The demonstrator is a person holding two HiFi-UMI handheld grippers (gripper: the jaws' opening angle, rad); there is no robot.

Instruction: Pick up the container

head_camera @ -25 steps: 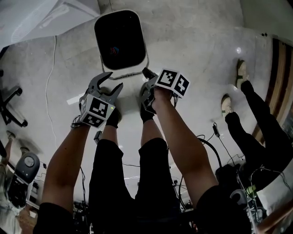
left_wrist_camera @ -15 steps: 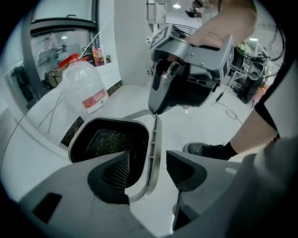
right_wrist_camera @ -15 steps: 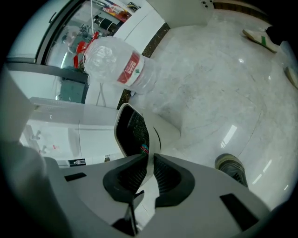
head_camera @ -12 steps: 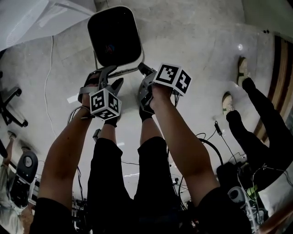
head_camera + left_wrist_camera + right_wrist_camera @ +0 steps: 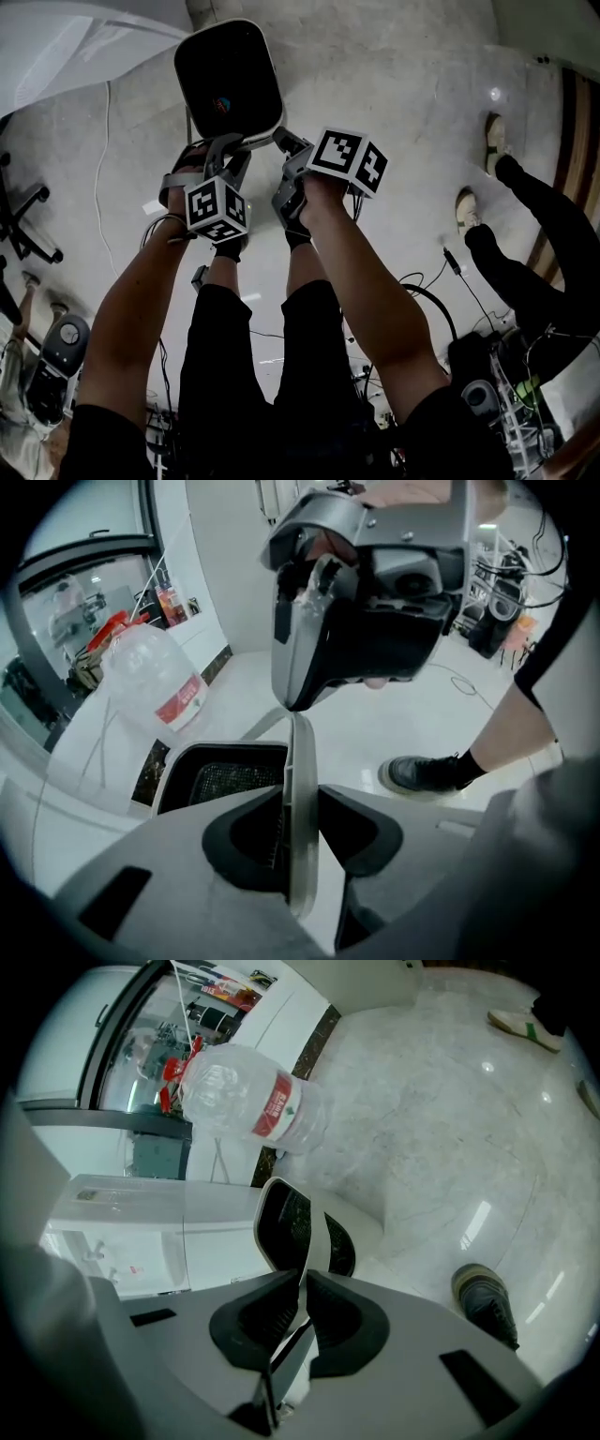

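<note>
The container [image 5: 228, 80] is a white bin with a black inside and a flat white handle bar [image 5: 300, 799] along its near side. In the head view it hangs tilted above the floor, just beyond both grippers. My left gripper [image 5: 230, 150] has just been closing, and the handle bar stands edge-on between its pads, which press on it. My right gripper [image 5: 281, 141] has also closed a little further and pinches the thin handle strip [image 5: 298, 1335] at the container's [image 5: 300, 1232] edge. The right gripper [image 5: 356, 592] shows large in the left gripper view.
A big clear water bottle [image 5: 253, 1101] with a red label lies beyond the container, beside a white cabinet [image 5: 141, 1232]. Another person's legs and shoes [image 5: 495, 145] are at the right. An office chair base [image 5: 23, 220], a white cable [image 5: 98, 187] and gear [image 5: 56, 356] sit at the left.
My left gripper rolled, moved in to the handle bar and closed on it. The right gripper rose, and the container moved up and left in the head view.
</note>
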